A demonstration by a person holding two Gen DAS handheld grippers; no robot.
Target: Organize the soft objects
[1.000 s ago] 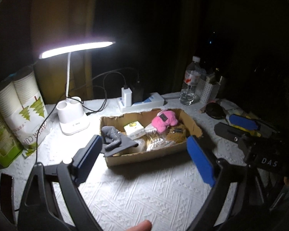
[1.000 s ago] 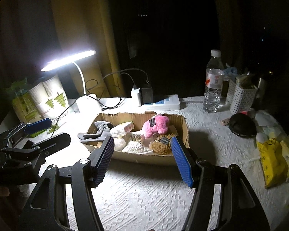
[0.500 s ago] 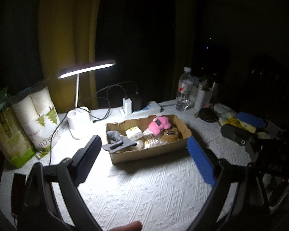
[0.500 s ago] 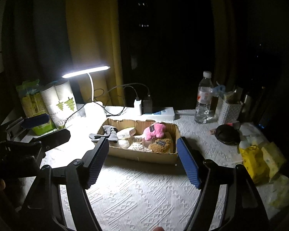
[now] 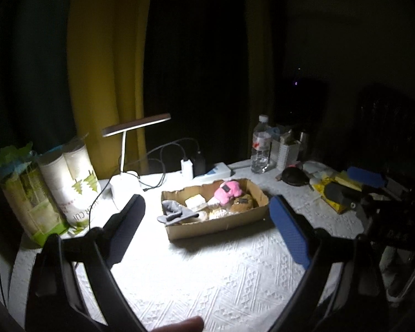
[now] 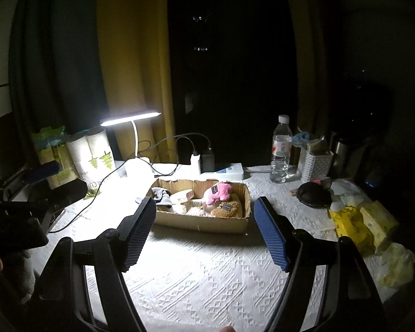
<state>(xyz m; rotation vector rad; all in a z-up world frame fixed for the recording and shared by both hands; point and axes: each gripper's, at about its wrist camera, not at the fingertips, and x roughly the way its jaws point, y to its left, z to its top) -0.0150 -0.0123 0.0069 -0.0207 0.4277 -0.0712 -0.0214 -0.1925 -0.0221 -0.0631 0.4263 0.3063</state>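
A shallow cardboard box (image 5: pixel 221 225) (image 6: pixel 202 222) sits mid-table on the white cloth. It holds a pink plush toy (image 5: pixel 229 191) (image 6: pixel 218 191), a brown plush (image 6: pixel 226 208), a grey glove (image 5: pixel 174 210) (image 6: pixel 161 197) draped over the left end, and pale soft items. My left gripper (image 5: pixel 207 221) is open and empty, held back above the cloth in front of the box. My right gripper (image 6: pixel 203 225) is open and empty, also short of the box. Each gripper shows at the edge of the other's view.
A lit desk lamp (image 6: pixel 131 117) stands behind the box at left, beside paper cup packs (image 5: pixel 74 177). A power strip with cables (image 6: pixel 221 170), a water bottle (image 6: pixel 281 150), a white holder (image 6: pixel 315 163), a dark pouch (image 6: pixel 314 193) and yellow tissue packs (image 6: pixel 359 221) stand behind and right.
Both grippers have pulled back and up from the box, which now looks smaller and farther. Both stay open and empty. Items in the box have not moved.
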